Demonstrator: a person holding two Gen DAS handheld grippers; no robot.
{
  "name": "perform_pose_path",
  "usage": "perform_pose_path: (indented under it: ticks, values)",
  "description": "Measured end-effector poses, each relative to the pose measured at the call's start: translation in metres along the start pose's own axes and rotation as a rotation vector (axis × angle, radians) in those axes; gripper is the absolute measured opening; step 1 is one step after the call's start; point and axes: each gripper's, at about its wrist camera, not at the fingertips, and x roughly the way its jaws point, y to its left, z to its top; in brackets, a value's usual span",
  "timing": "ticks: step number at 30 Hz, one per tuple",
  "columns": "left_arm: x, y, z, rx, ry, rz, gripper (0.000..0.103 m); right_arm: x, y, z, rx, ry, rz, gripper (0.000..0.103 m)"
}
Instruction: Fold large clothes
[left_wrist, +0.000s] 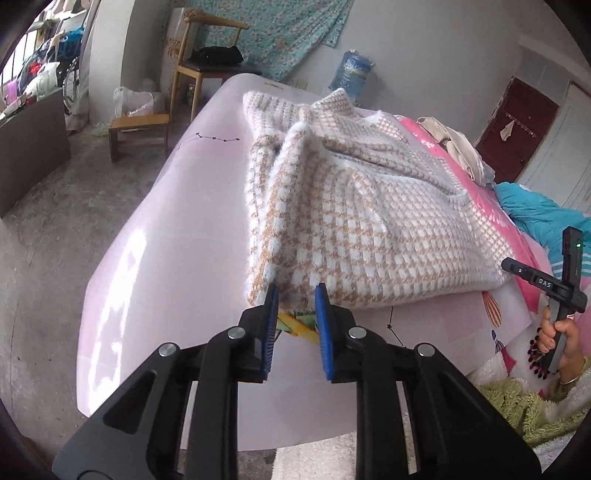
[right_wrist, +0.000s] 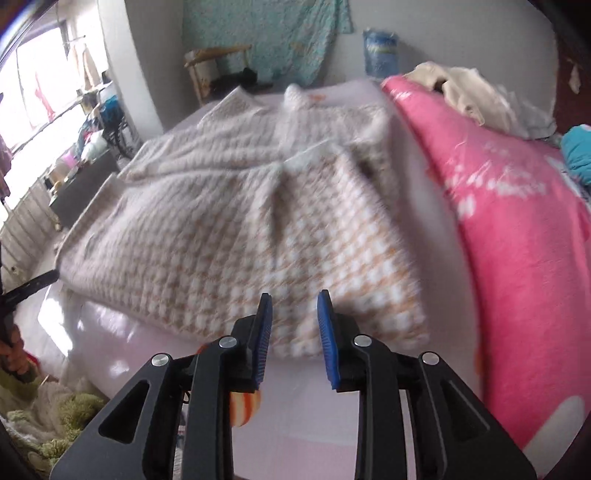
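One sweater, a fuzzy white-and-tan check knit, lies rumpled and partly doubled over on one pale pink bed. In the left wrist view it fills the middle, from 12 o'clock down to the centre, with its near hem just ahead of the left gripper.

At 9 to 10 o'clock in that view, past the bed, stand one small wooden stool and one wooden chair with a dark bundle on its seat. At 12 to 1 o'clock one blue water jug stands against the wall.

The left gripper's two blue fingers stand a little apart at 6 o'clock. Their tips reach the sweater's hem, and I cannot tell whether they pinch any cloth.

At 3 to 4 o'clock one hand holds the other tool's black handle, beside one pink blanket.

The right wrist view is blurred. The right gripper sits at 6 o'clock over the sweater's near corner, its two fingers released with a plain gap and nothing between them. The pink blanket runs from 1 to 4 o'clock, touching the sweater's right edge.
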Motion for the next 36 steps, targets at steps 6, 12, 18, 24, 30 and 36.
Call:
perform_pose_path:
  ticks: [6, 12, 18, 24, 30, 36]
  values:
    - [-0.023, -0.010, 0.014, 0.002, -0.032, -0.003, 0.034, -0.002, -0.007, 0.009, 0.042, 0.026, -0.020, 0.032]
    - [-0.013, -0.055, 0.046, 0.124, -0.039, -0.016, 0.049, -0.004, 0.012, 0.039, 0.046, -0.017, 0.049, 0.045]
    - [0.055, -0.118, 0.071, 0.281, 0.046, -0.023, 0.049, 0.033, 0.068, 0.069, -0.047, 0.021, 0.158, 0.045]
    - [0.108, -0.125, 0.068, 0.284, 0.125, 0.049, 0.054, 0.075, 0.085, 0.070, -0.069, 0.073, 0.192, 0.054]
    - [0.086, -0.096, 0.091, 0.198, 0.095, 0.086, 0.064, 0.053, 0.054, 0.082, 0.005, 0.050, 0.131, 0.055]
    - [0.099, -0.051, 0.101, 0.040, 0.146, 0.111, 0.065, 0.074, 0.021, 0.078, 0.069, 0.097, 0.068, 0.056]
